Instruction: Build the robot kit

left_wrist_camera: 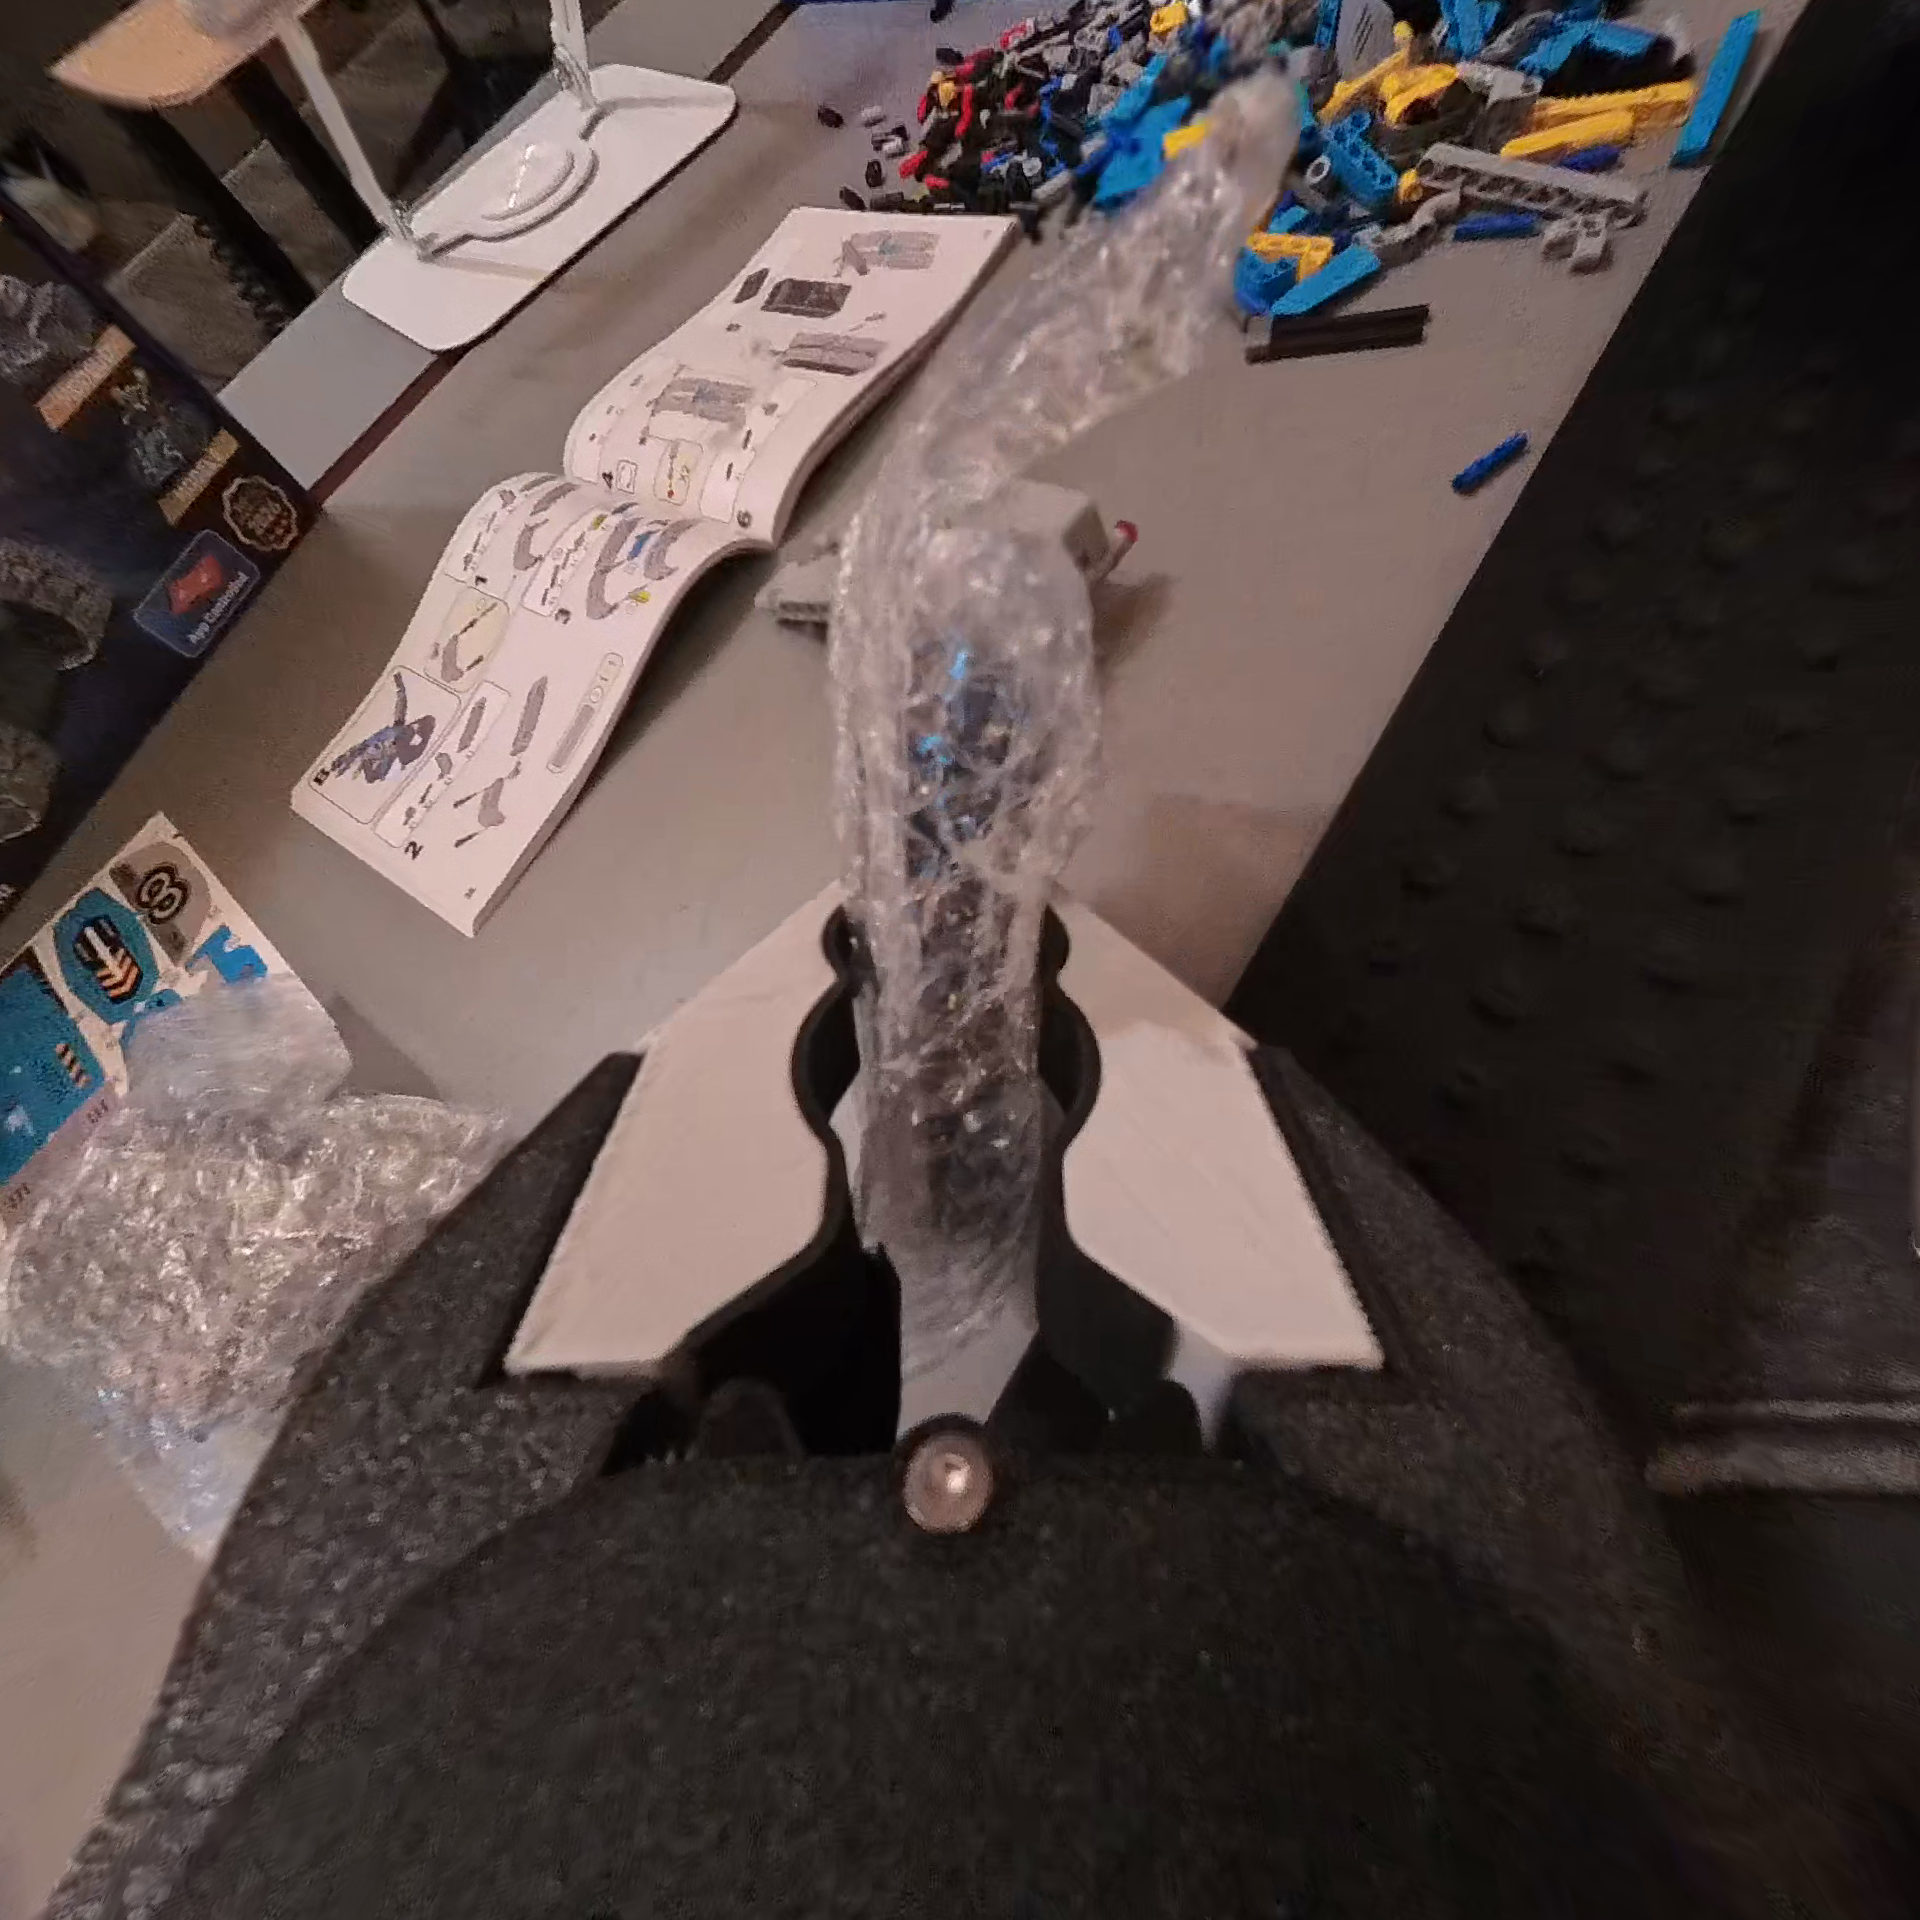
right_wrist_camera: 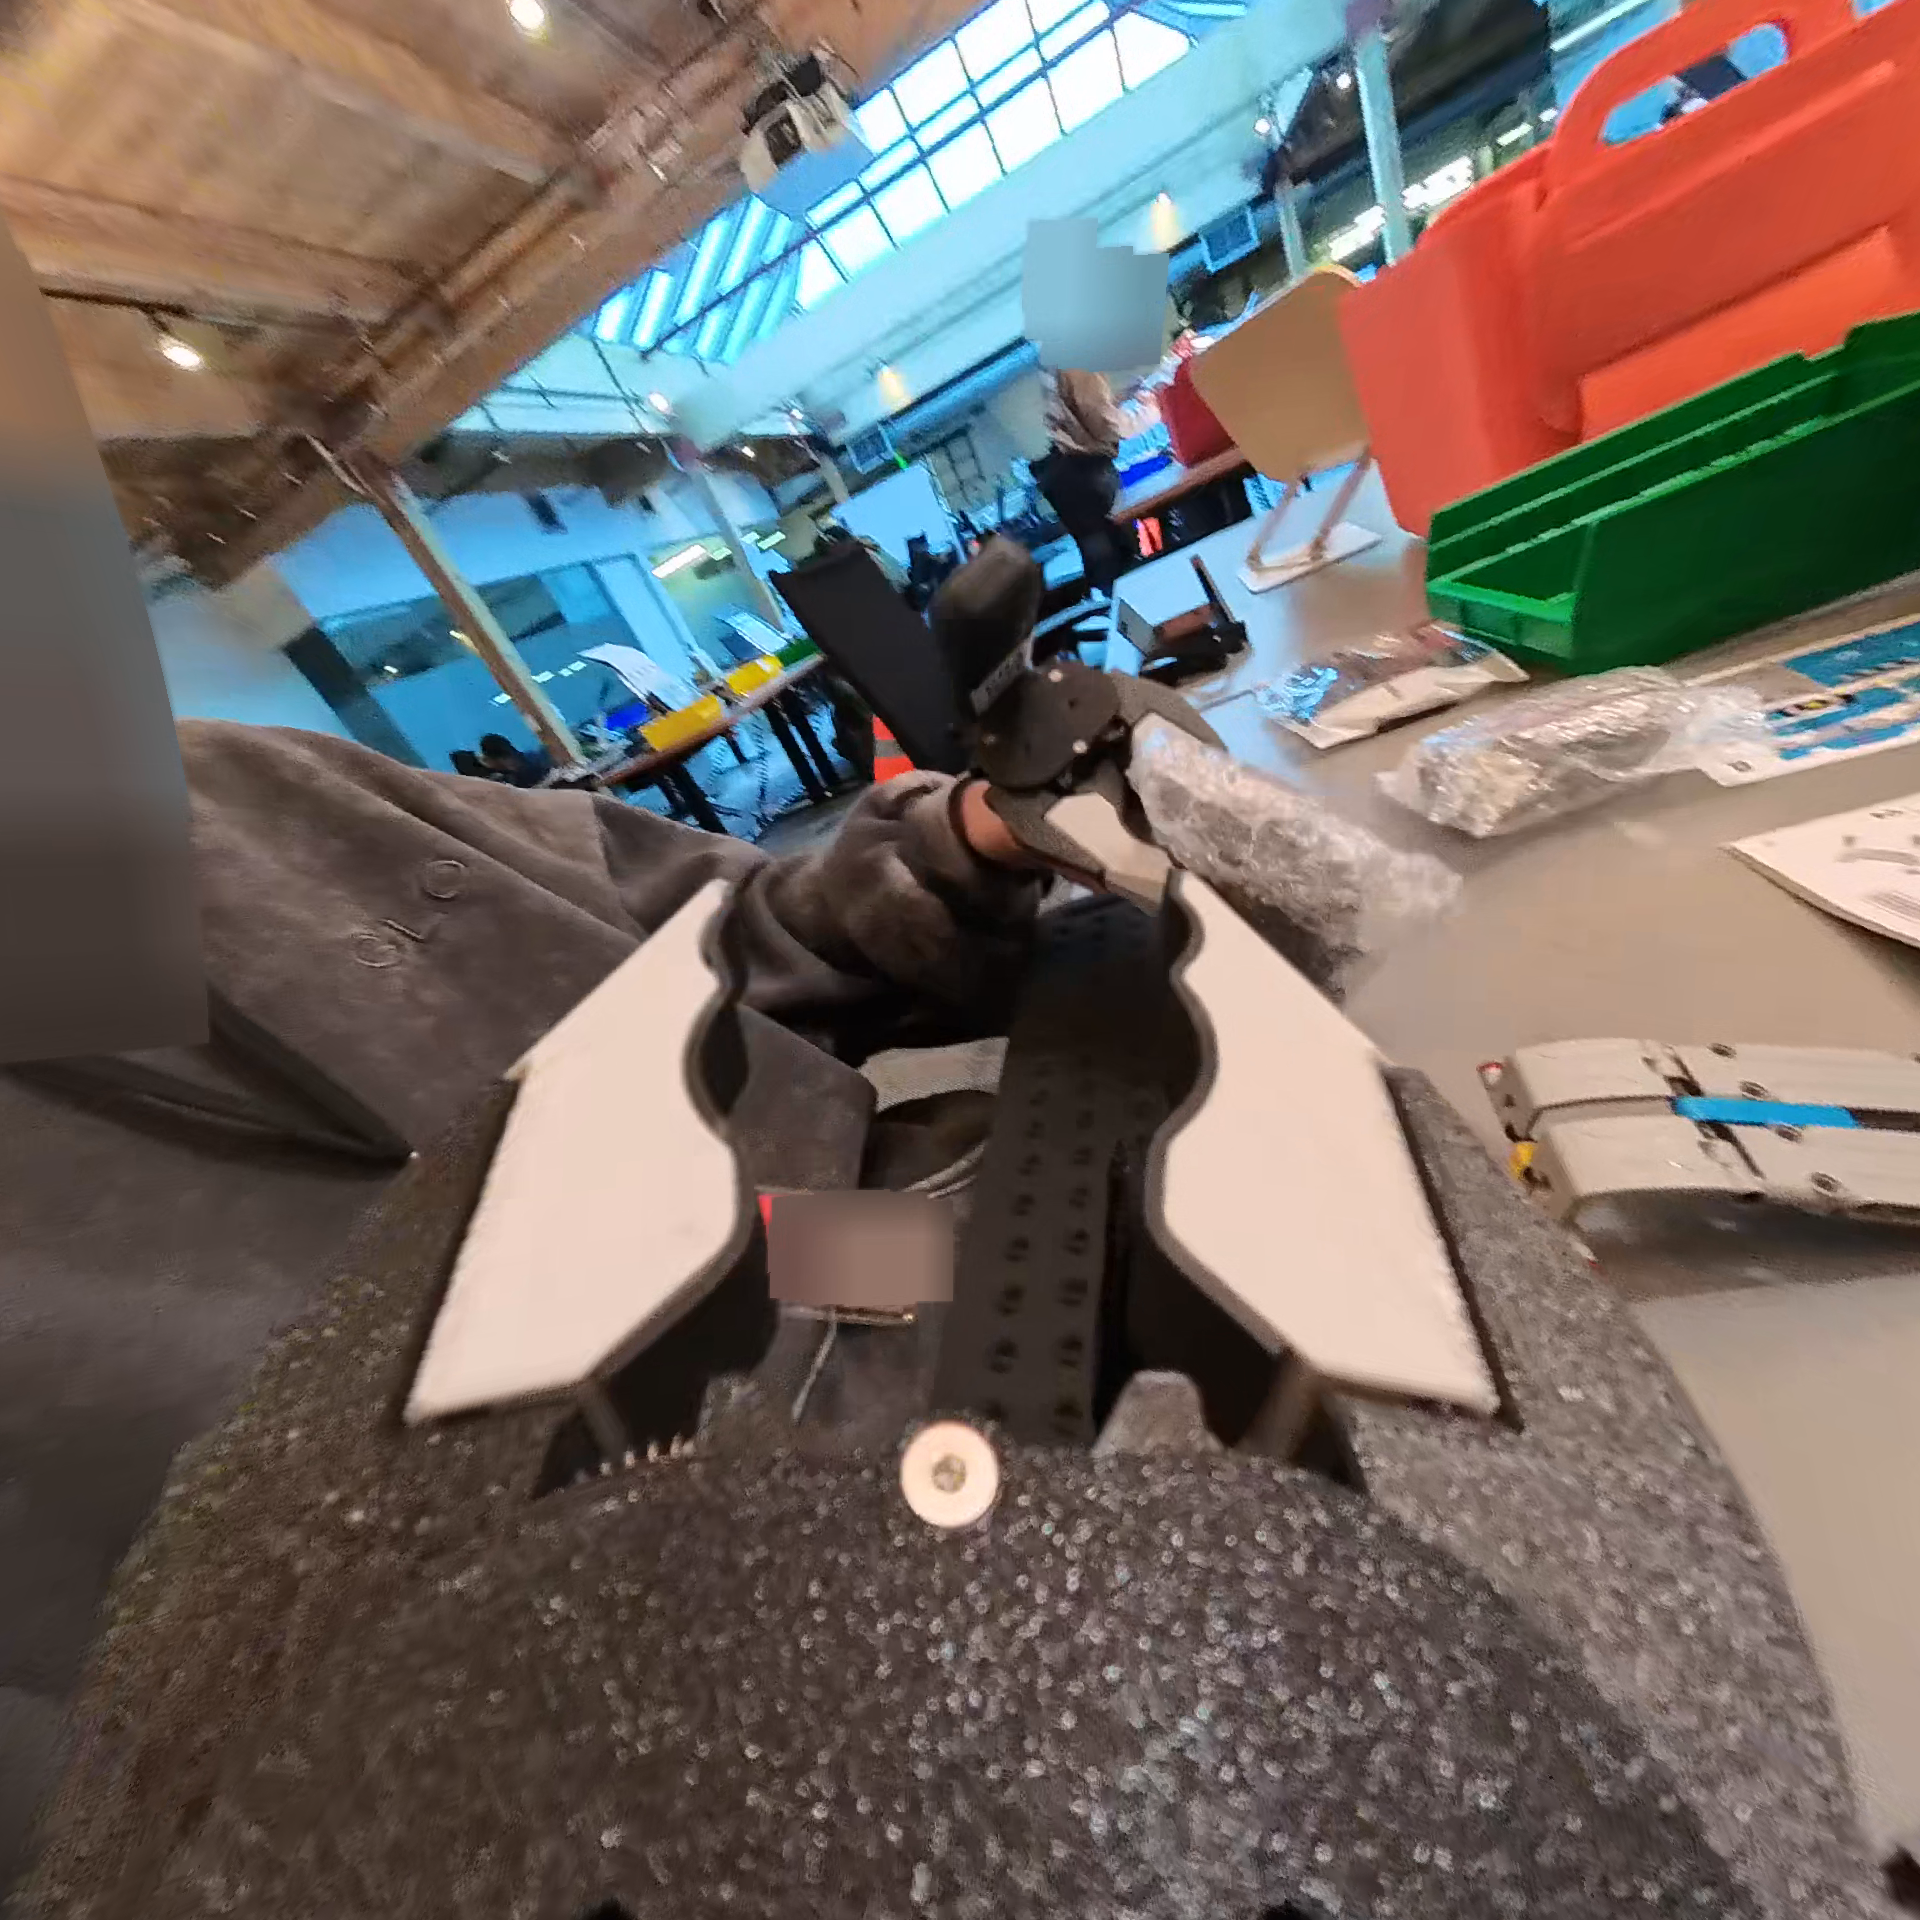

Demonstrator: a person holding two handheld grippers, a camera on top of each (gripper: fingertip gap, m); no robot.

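Item: clear plastic bag [left_wrist_camera: 966, 748] of small dark and blue building parts, crinkled film, long and sausage-shaped.

Location: lifted off the grey counter [left_wrist_camera: 727, 790], just right of the open instruction booklet [left_wrist_camera: 665, 540]; free upper end reaching toward the heap of loose bricks [left_wrist_camera: 1340, 135] beyond the booklet.

Hold: left gripper [left_wrist_camera: 951, 1049] closed on the bag's lower neck, film bunched between the 2 white fingers [left_wrist_camera: 717, 1174], contents bulging just past the tips. In the right wrist view, same gripper [right_wrist_camera: 1117, 831] seen farther off with the bag [right_wrist_camera: 1278, 831] projecting sideways from it above the counter.

Right gripper [right_wrist_camera: 951, 997]: fingers spread wide, holding nothing, aimed toward the left gripper and bag, not touching either; grey sleeve [right_wrist_camera: 883, 904] and a perforated black strap [right_wrist_camera: 1049, 1195] seen between the fingers.

Handling, judged: light; film soft, slick and noisy, no stiffness of its own; loose parts inside likely to shift and slump toward the low end. Film liable to stretch or tear if pulled hard; parts themselves rigid, not fragile. Best second hold probably on the empty, flattened film at the free end, not on the lumpy filled middle, where fingers would slip over parts.

Nearby, relative to the booklet: sticker sheet [left_wrist_camera: 104, 997] and an empty crumpled bag [left_wrist_camera: 218, 1226] on the near side; white lamp base [left_wrist_camera: 540, 197] on the far side; grey assembled piece [right_wrist_camera: 1704, 1132] beside the right gripper; further sealed bags [right_wrist_camera: 1558, 748], green bin [right_wrist_camera: 1683, 540] and orange case [right_wrist_camera: 1621, 260] beyond it.
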